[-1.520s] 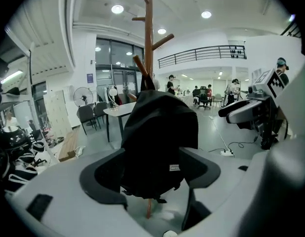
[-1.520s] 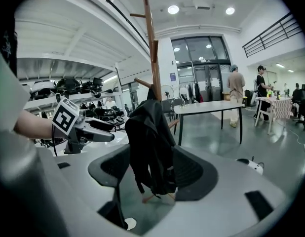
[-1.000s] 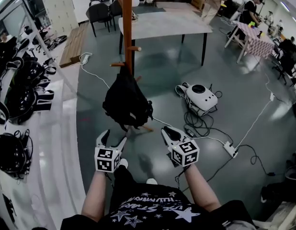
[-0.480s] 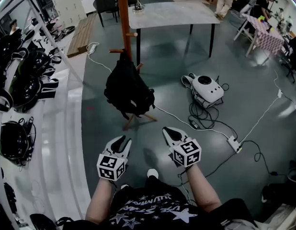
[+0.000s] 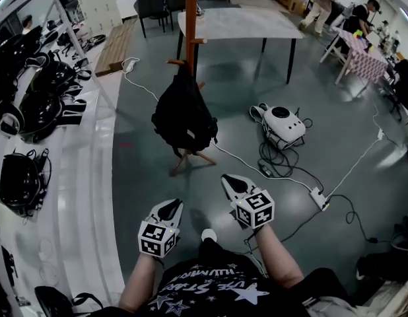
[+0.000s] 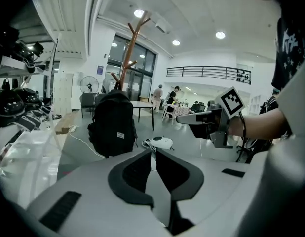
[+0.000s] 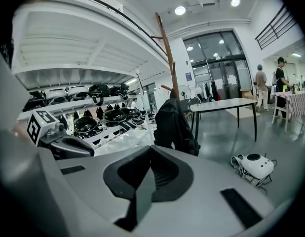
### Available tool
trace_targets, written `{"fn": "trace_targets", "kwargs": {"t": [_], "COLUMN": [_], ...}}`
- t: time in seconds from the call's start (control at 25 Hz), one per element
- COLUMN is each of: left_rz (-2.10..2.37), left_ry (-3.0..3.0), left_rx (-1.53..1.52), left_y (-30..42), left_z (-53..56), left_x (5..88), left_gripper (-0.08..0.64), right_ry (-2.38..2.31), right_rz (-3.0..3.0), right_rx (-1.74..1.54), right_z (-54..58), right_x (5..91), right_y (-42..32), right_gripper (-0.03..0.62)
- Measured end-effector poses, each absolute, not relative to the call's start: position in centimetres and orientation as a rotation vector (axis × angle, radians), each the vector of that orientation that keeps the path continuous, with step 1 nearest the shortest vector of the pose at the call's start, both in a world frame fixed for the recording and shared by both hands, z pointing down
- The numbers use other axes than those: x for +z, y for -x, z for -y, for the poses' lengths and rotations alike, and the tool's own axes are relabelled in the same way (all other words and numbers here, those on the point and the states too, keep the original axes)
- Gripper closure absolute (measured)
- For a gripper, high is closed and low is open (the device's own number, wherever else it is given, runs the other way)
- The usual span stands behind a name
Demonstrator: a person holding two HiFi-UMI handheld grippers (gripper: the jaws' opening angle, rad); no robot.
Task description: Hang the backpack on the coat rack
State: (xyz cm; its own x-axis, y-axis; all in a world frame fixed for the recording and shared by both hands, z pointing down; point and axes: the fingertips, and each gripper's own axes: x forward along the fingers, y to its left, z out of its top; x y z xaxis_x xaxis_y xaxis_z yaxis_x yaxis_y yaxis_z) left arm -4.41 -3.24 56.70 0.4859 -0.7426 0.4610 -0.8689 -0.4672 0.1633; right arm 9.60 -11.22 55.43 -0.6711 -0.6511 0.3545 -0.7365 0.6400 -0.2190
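Note:
The black backpack (image 5: 184,117) hangs from a peg of the wooden coat rack (image 5: 191,18), free of both grippers. It shows in the left gripper view (image 6: 112,125) and the right gripper view (image 7: 174,125), with the coat rack (image 6: 127,63) (image 7: 167,53) above it. My left gripper (image 5: 172,205) (image 6: 153,151) is well short of the bag. Its jaws have just been closing and stand at a thin slit with nothing between them. My right gripper (image 5: 232,179) (image 7: 150,148) is beside it, shut and empty.
A white machine (image 5: 282,123) lies on the floor to the right of the rack, with cables and a power strip (image 5: 318,199). A white table (image 5: 237,24) stands behind the rack. Shelves with black headgear (image 5: 26,111) line the left. People stand at the far right.
Both grippers have drawn back from the backpack toward my body. The left jaws went from wide open to nearly together. The backpack stays hanging on the rack.

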Motion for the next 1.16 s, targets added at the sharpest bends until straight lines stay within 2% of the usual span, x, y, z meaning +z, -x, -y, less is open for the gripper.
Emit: {"fn": "trace_targets", "kwargs": {"t": [0.2, 0.88, 1.16], "left_rz": [1.374, 1.405, 1.369], "left_ry": [-2.365, -2.417, -2.392], "left_rx": [0.451, 0.38, 0.358], "left_y": [6.3, 11.1, 9.9], "left_z": [-0.9, -21.5, -23.3], "left_x": [55.7, 51.4, 50.5], "left_gripper": [0.54, 0.543, 0.543], "right_ry": [-1.126, -1.176, -1.189], "right_rz": [2.618, 2.581, 2.52], "right_rx": [0.455, 0.429, 0.428], "right_z": [6.9, -16.3, -18.4], "right_x": [54.3, 51.7, 50.4], "right_y": [-8.4, -5.7, -8.1], "right_gripper": [0.58, 0.58, 0.58]}}
